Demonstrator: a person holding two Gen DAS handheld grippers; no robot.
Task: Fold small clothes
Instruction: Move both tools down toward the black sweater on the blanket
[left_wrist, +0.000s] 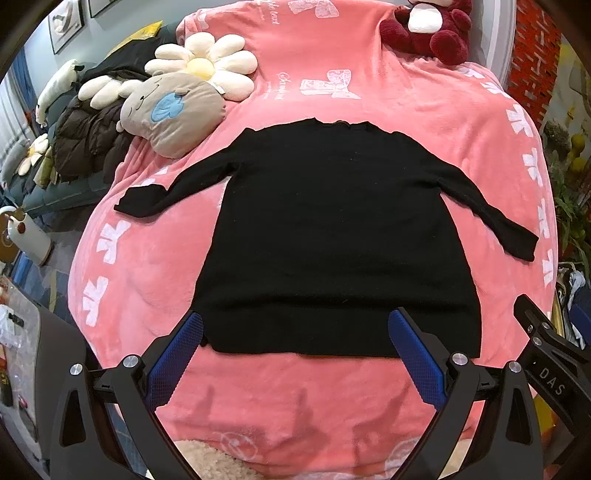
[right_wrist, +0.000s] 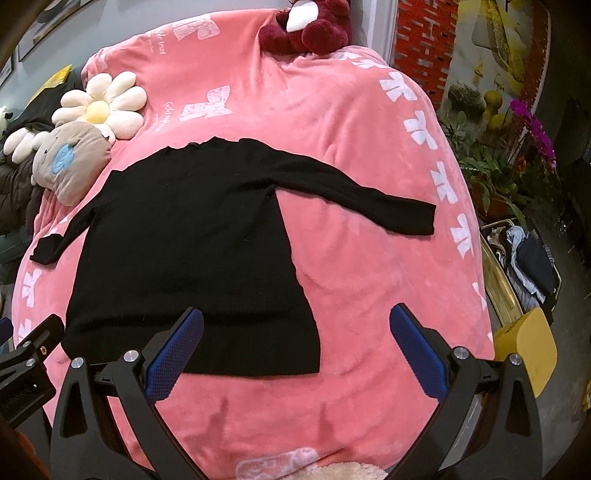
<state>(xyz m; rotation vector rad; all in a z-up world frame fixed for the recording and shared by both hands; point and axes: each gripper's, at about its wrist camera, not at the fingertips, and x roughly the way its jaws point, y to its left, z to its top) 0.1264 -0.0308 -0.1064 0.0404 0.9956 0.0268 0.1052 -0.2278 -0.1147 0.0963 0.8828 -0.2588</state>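
Observation:
A small black long-sleeved sweater (left_wrist: 332, 240) lies flat and spread out on a pink blanket (left_wrist: 147, 258), collar far, hem near, both sleeves stretched outwards. My left gripper (left_wrist: 295, 332) is open and empty, hovering above the hem's left and middle part. The sweater also shows in the right wrist view (right_wrist: 184, 240). My right gripper (right_wrist: 295, 332) is open and empty, hovering over the hem's right corner. The right gripper's body shows at the right edge of the left wrist view (left_wrist: 546, 354).
A daisy cushion (left_wrist: 207, 62), a grey bear pillow (left_wrist: 173, 110) and a dark jacket (left_wrist: 88, 136) lie at the far left. A red plush bear (left_wrist: 428, 29) sits at the head. A basket of clothes (right_wrist: 524, 258) and plants (right_wrist: 491, 162) stand at the right.

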